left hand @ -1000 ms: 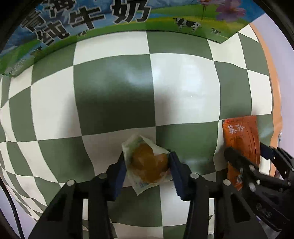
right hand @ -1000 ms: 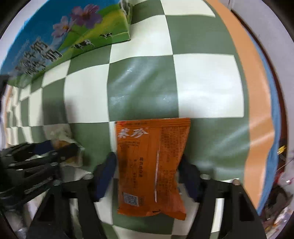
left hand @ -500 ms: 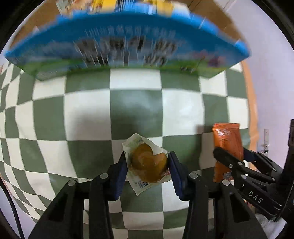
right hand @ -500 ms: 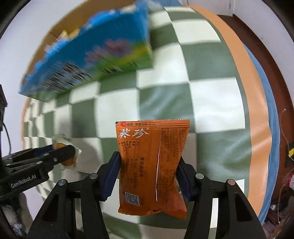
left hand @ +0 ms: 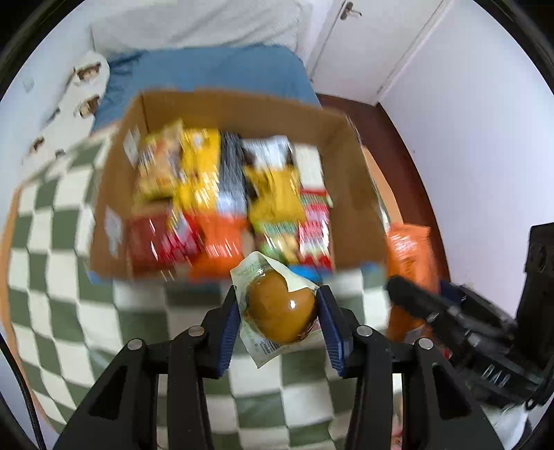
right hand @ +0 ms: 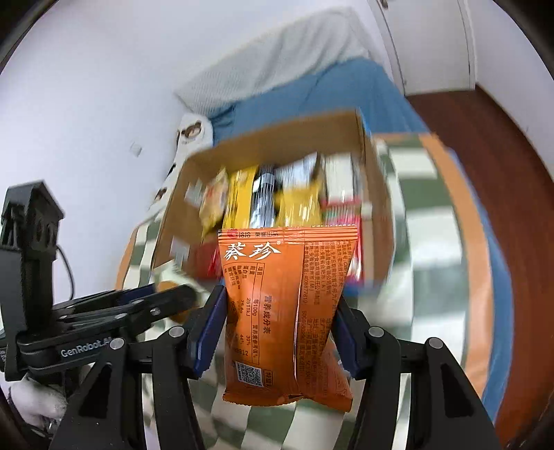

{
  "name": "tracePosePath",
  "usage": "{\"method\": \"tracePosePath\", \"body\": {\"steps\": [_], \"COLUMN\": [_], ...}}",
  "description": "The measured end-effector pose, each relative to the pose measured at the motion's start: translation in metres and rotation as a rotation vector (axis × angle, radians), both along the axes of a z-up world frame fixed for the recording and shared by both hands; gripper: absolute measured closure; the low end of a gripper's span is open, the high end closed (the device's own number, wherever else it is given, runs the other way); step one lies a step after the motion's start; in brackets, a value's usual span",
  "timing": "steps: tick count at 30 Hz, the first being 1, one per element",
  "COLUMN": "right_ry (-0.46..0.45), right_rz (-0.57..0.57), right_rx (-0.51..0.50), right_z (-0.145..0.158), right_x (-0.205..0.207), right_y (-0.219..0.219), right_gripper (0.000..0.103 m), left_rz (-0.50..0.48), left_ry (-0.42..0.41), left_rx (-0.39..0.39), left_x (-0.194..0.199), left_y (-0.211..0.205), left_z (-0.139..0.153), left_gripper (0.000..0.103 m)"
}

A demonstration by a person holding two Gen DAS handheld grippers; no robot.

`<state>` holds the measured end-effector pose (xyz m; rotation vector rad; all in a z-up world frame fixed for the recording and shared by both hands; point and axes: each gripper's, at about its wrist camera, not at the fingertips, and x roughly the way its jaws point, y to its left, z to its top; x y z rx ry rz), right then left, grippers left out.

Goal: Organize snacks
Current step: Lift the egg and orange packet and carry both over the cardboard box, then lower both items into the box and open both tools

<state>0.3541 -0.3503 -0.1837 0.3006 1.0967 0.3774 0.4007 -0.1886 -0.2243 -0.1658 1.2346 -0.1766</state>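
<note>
Cardboard box (left hand: 114, 194): open top, blurred, sits on the check cloth (left hand: 52, 297); landmark for all below.
Box contents: packed with snack packs (left hand: 270, 187), yellow, red, orange, black; blur hides labels.
Left gripper (left hand: 279, 311): in front of the box's near wall, above the cloth, blue pads clamped on the bun.
Bun (left hand: 280, 309): brown, glossy, in a clear-and-white wrapper with a barcode end; held off the cloth, its top corner overlaps the box's near edge in left wrist view.
Right gripper (right hand: 278, 329): in front of the box, to the right of the left gripper, pads pinching the orange packet.
Orange packet (right hand: 287, 304): held upright, white Chinese print and QR code facing the camera; top edge overlaps the box's front in right wrist view; also seen right of the box (left hand: 408, 252).
Cloth: green and white squares, orange border, runs under the box.
Behind box: blue sheet (left hand: 214, 72), white pillow (left hand: 194, 24), white wall.
</note>
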Motion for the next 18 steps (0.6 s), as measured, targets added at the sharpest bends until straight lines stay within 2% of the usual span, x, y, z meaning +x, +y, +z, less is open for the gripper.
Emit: {"method": "tracePosePath", "body": {"steps": [4, 10, 15, 18], "right_ry": [-0.02, 0.034, 0.083, 0.105], "right_rz": [-0.014, 0.005, 0.041, 0.067], "right_rx": [-0.055, -0.08, -0.051, -0.042], "right_z": [-0.001, -0.027, -0.047, -0.057], "right_x": [0.061, 0.134, 0.164, 0.168], "right_y": [0.005, 0.019, 0.049, 0.071], "right_gripper": [0.043, 0.043, 0.043, 0.043], "left_rz": [0.032, 0.101, 0.136, 0.147], "left_ry": [-0.01, 0.08, 0.152, 0.185], "left_rx": [0.087, 0.167, 0.188, 0.185], "left_x": [0.044, 0.104, 0.125, 0.127], "left_y": [0.025, 0.066, 0.087, 0.096], "left_z": [-0.009, -0.05, -0.08, -0.09], "left_gripper": [0.062, 0.062, 0.062, 0.062]}}
